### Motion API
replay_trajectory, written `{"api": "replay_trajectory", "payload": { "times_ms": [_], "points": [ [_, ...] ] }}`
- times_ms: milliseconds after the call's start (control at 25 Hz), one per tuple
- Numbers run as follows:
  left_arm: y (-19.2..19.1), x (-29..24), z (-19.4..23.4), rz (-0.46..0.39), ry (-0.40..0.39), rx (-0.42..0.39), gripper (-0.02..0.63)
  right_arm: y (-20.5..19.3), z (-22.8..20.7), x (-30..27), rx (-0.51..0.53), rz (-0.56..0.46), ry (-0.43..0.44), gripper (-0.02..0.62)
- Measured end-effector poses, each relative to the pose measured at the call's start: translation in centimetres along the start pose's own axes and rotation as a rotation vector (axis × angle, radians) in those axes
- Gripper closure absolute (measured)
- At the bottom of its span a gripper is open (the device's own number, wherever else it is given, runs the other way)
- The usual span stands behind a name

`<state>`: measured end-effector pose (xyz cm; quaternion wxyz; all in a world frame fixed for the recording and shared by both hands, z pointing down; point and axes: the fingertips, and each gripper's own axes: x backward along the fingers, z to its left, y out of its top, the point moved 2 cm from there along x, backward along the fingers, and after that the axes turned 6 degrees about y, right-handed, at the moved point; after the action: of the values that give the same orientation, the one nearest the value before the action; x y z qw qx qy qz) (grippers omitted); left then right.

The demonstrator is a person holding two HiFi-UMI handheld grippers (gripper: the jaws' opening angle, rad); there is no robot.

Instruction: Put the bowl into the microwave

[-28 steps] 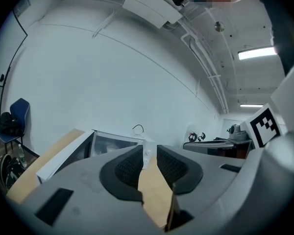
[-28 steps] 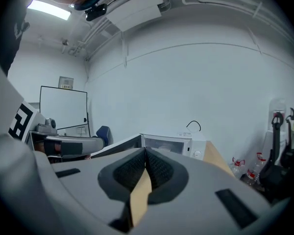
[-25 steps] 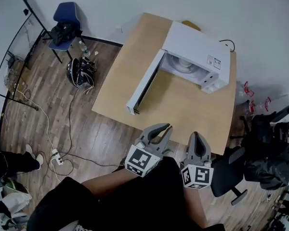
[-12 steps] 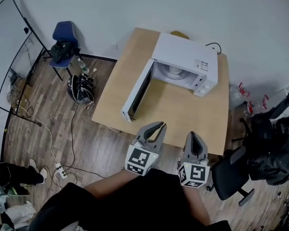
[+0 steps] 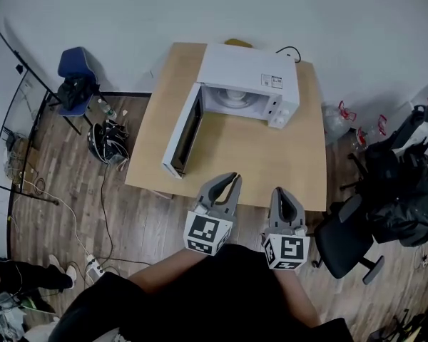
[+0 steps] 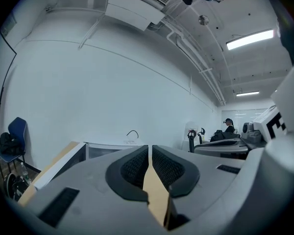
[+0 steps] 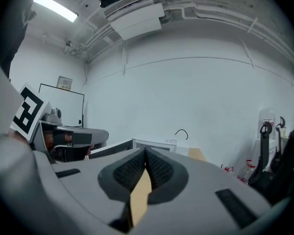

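A white microwave (image 5: 246, 70) stands at the back of the wooden table (image 5: 271, 169), its door (image 5: 182, 130) swung open to the left. In the cavity shows a white round shape (image 5: 235, 98); whether it is a bowl or the turntable I cannot tell. My left gripper (image 5: 232, 178) and right gripper (image 5: 280, 191) hover side by side at the table's front edge, pointing at the microwave, well short of it. In the left gripper view the left gripper (image 6: 150, 148) has its pads together with nothing between. The right gripper (image 7: 146, 152) looks the same in its own view.
A blue chair (image 5: 75, 84) and a dark helmet-like bundle (image 5: 107, 134) sit on the floor left of the table. A black office chair (image 5: 346, 241) and dark gear (image 5: 403, 184) crowd the right side. Cables and a power strip (image 5: 93, 266) lie at lower left.
Both grippers have come forward to the table's front edge, still closed. The table and microwave now sit more to the middle of the head view.
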<state>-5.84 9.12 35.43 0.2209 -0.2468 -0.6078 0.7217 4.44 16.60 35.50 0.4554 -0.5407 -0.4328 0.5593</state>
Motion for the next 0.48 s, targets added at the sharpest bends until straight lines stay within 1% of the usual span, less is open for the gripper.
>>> {"api": "replay_trajectory", "payload": {
  "times_ms": [200, 480],
  "points": [
    [0.25, 0.63, -0.21, 0.002, -0.001, -0.040, 0.574, 0.00, -0.86, 0.43, -0.010, -0.014, -0.013, 0.535],
    [0.27, 0.92, -0.08, 0.009, 0.022, -0.028, 0.574, 0.46, -0.83, 0.30, -0.010, -0.027, 0.001, 0.535]
  ]
}}
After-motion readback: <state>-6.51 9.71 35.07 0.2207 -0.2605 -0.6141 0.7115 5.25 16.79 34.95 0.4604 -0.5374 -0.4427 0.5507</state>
